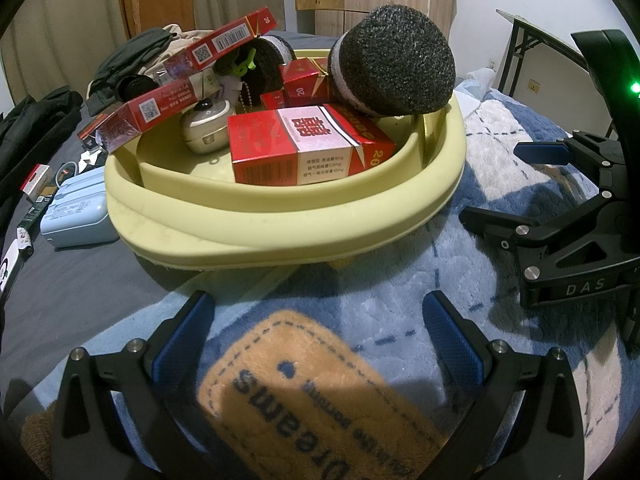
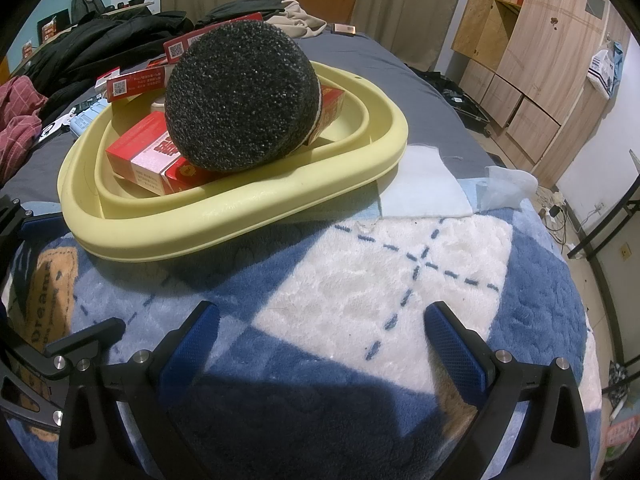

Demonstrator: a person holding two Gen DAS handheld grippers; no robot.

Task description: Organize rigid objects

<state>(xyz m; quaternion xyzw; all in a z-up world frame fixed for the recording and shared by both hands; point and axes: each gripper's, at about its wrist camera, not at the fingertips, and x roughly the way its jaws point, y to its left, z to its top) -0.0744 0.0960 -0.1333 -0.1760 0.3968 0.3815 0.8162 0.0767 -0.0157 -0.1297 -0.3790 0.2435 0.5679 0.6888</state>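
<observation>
A pale yellow basin (image 1: 280, 224) (image 2: 224, 220) rests on a blue and white plush blanket. Inside lie several red cigarette boxes (image 1: 304, 144) (image 2: 152, 156), a large black sponge roll (image 1: 392, 64) (image 2: 240, 96), a second black roll (image 1: 264, 64) and a small cream case (image 1: 206, 126). My left gripper (image 1: 316, 316) is open, hovering just short of the basin's near rim, nothing between its fingers. My right gripper (image 2: 320, 324) is open too, over the blanket's white patch. The right gripper's body (image 1: 568, 216) shows at the right of the left wrist view.
A light blue box (image 1: 76, 216) and small packets (image 1: 36, 184) lie left of the basin on grey bedding. Dark clothes (image 2: 104, 48) pile up behind. A white cloth (image 2: 420, 188) lies right of the basin. Wooden cabinets (image 2: 532, 60) and a black table frame (image 1: 532, 48) stand beyond.
</observation>
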